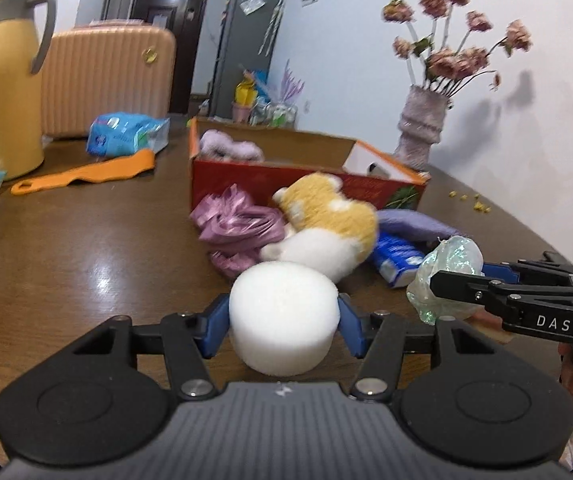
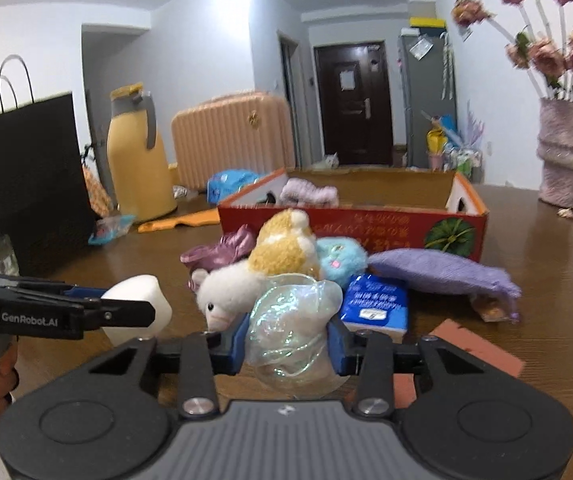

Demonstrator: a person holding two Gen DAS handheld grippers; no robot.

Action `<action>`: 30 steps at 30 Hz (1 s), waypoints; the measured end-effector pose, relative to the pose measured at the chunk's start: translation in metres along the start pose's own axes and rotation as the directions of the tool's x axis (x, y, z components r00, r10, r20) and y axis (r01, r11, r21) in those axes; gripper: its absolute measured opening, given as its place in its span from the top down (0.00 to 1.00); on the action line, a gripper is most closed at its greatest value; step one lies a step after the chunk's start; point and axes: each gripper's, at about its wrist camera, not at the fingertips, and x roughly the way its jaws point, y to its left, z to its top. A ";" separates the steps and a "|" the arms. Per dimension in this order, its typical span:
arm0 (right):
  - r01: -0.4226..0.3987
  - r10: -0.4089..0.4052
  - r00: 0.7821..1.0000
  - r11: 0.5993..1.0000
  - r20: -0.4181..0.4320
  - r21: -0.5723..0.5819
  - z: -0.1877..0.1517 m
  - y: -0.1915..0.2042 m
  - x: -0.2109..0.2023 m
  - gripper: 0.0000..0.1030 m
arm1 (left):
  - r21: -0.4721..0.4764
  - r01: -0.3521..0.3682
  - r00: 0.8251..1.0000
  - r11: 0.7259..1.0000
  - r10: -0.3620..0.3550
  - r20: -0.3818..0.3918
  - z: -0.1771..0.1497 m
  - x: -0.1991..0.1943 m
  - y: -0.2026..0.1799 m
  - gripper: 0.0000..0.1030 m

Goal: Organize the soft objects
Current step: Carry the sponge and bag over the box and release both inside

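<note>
Left gripper [image 1: 284,320] pinches white foam puck [image 1: 282,316], right gripper [image 2: 289,338] pinches crinkled clear film wad [image 2: 292,332], both just short of plush pile [image 2: 278,256] fronting red box [image 2: 386,228].

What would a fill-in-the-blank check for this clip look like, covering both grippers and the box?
1. The left gripper is shut on a white ____.
2. The right gripper is shut on a crinkled clear ____.
3. The red box already holds a ____ fluffy item.
4. The plush toy lies ____ the box, on the table.

Missing words: sponge; bag; purple; outside
</note>
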 end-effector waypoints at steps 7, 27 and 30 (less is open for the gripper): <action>0.018 -0.018 0.998 1.000 0.061 -0.003 0.009 -0.003 -0.028 0.62 | 0.042 0.093 0.993 0.995 -0.096 0.075 0.023 -0.015 -0.024 0.44; -0.124 0.135 0.984 0.987 0.119 -0.102 0.178 -0.073 -0.017 0.62 | 0.227 0.077 0.977 0.971 -0.119 0.176 0.193 -0.002 -0.026 0.43; -0.164 0.175 0.981 0.979 0.085 -0.119 0.211 -0.083 -0.001 0.62 | 0.241 0.069 0.978 0.968 -0.114 0.176 0.224 0.015 -0.022 0.44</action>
